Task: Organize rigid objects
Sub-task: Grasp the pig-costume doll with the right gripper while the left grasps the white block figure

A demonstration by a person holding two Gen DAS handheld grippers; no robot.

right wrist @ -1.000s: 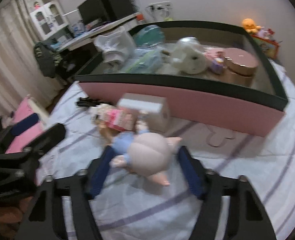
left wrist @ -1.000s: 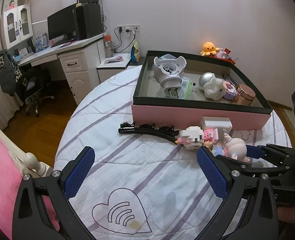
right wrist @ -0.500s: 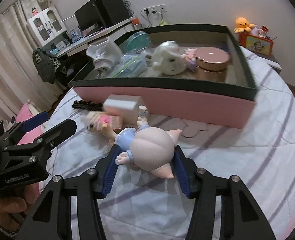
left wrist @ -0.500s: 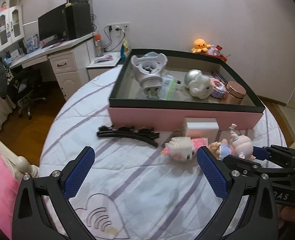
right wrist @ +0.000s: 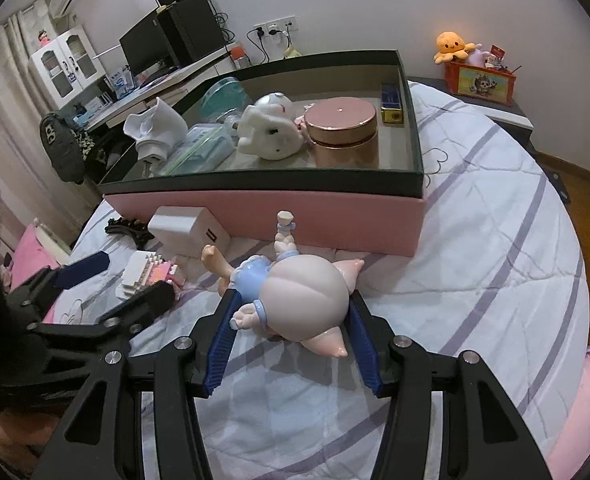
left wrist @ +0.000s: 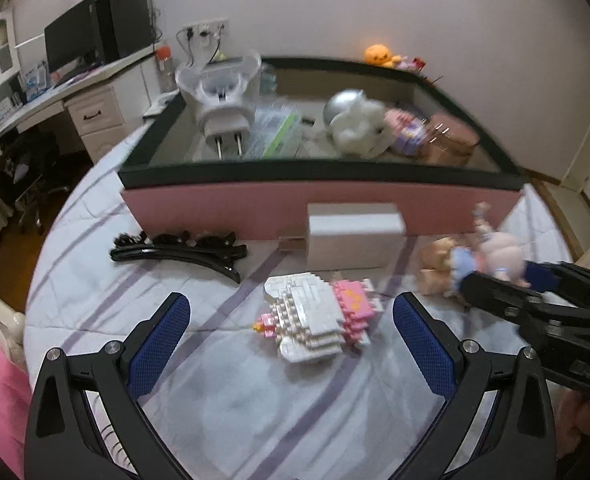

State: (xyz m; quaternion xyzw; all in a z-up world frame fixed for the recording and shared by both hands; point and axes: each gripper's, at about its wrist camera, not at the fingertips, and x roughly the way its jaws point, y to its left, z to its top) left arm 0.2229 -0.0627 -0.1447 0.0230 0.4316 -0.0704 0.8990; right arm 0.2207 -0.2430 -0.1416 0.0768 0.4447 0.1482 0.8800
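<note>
My right gripper (right wrist: pixel 291 312) is shut on a pink piglet doll (right wrist: pixel 305 300) in a blue dress, just above the quilt, in front of the pink box (right wrist: pixel 335 220). The doll also shows in the left wrist view (left wrist: pixel 475 258). My left gripper (left wrist: pixel 291 320) is open and empty, its pads on either side of a white and pink brick figure (left wrist: pixel 319 316) lying on the quilt. A white charger block (left wrist: pixel 353 236) stands against the box's front wall. A black hair clip (left wrist: pixel 179 248) lies to the left.
The pink box with a dark rim (left wrist: pixel 319 172) holds a white plug adapter (left wrist: pixel 223 100), a plastic bag (left wrist: pixel 275 128), a white toy (left wrist: pixel 355 124) and a rose-gold jar (right wrist: pixel 343 130). A desk with a monitor (left wrist: pixel 79 44) stands at the back left.
My left gripper has moved forward and right until the brick figure sits between its pads. My right gripper has closed on the piglet doll and raised it slightly.
</note>
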